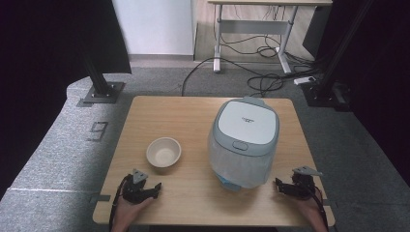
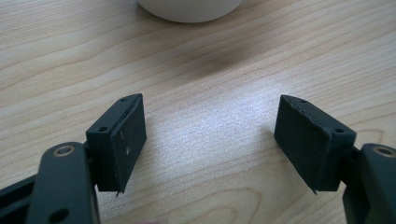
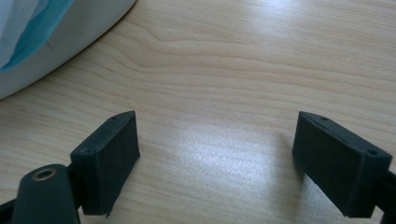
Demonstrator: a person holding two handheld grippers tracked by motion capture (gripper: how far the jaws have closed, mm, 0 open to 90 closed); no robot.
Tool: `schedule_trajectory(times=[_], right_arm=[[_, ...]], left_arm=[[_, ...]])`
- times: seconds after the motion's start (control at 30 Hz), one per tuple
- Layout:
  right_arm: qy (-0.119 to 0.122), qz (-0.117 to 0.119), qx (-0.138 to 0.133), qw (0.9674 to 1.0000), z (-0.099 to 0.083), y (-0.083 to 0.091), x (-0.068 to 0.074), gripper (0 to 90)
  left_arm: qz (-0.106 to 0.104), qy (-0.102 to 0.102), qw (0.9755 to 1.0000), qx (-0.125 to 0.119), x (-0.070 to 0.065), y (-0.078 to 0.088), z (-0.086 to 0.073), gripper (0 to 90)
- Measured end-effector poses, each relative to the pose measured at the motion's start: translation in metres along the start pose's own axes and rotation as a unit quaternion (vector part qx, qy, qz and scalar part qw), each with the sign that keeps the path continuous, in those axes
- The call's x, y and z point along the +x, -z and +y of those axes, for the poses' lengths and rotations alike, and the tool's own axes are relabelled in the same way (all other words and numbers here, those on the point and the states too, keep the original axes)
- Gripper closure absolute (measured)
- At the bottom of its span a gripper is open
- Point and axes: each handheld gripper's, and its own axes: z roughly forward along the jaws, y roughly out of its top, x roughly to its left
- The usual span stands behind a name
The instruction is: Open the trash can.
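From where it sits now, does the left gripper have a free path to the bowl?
Probably yes. The left gripper rests open at the table's near edge, and the bowl sits just ahead of it with bare wood between. The rice cooker stands off to the right, out of that path.

The black two-jaw left gripper (image 1: 155,187) lay low at the near left, jaws wide apart and empty. The matching black right gripper (image 1: 279,186) sat near right, likewise spread, both apparently pointing inward.
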Motion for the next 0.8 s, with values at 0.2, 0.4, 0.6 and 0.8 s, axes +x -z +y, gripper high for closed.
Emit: schedule_trajectory(times=[0.2,0.4,0.6,0.8], right_arm=[[0.005,0.005,-0.003,1.0000,-0.0048,0.0050,-0.0002,15.8],[0.005,0.005,0.002,1.0000,-0.0041,0.0059,0.0004,15.9],[0.011,0.012,0.006,0.9998,-0.0018,0.0056,0.0009,20.0],[0.021,0.034,0.003,0.9992,0.0004,0.0093,0.0036,37.3]], left_arm=[[-0.005,-0.005,1.0000,0.002,0.0009,-0.0003,0.0006,24.0],[-0.007,-0.008,0.9999,0.002,0.0012,-0.0013,0.0012,22.8],[-0.007,-0.008,0.9999,-0.001,0.0011,-0.0018,0.0010,22.7],[-0.006,-0.008,1.0000,-0.001,0.0009,-0.0018,0.0010,22.7]])
